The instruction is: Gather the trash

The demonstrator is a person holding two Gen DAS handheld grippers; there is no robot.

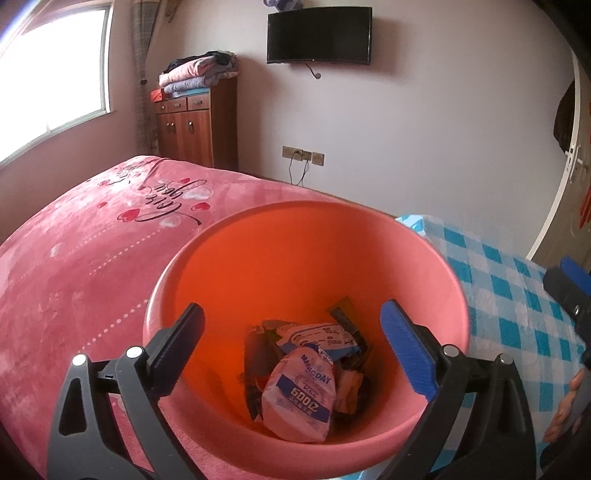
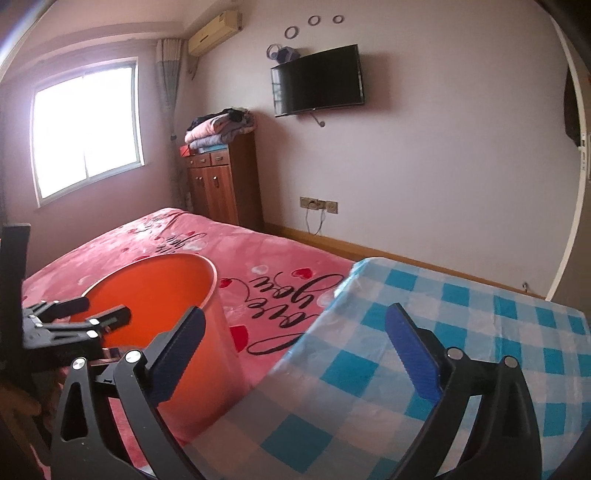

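Trash (image 1: 306, 384) lay in the bin (image 1: 258, 251); both the left gripper (image 1: 291, 354) and the right gripper (image 2: 295, 354) stood released and empty, so the right one should have swept the checked cloth (image 2: 480, 332) toward two o'clock for leftovers.

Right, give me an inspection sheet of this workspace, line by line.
Surface: checked blue-and-white cloth beside a pink bedspread; no trash seen on the visible cloth.
Job's things: orange bin beside the bed, holding wrappers, a pink-and-white packet uppermost.
Clutter: folded blankets stacked on the wooden cabinet.
Grippers: left gripper over the bin mouth, jaws wide, nothing between them; right gripper over the cloth's edge, jaws wide, empty.
Cables: a cord hangs from the wall sockets.
Surroundings: window, wall television, air conditioner.
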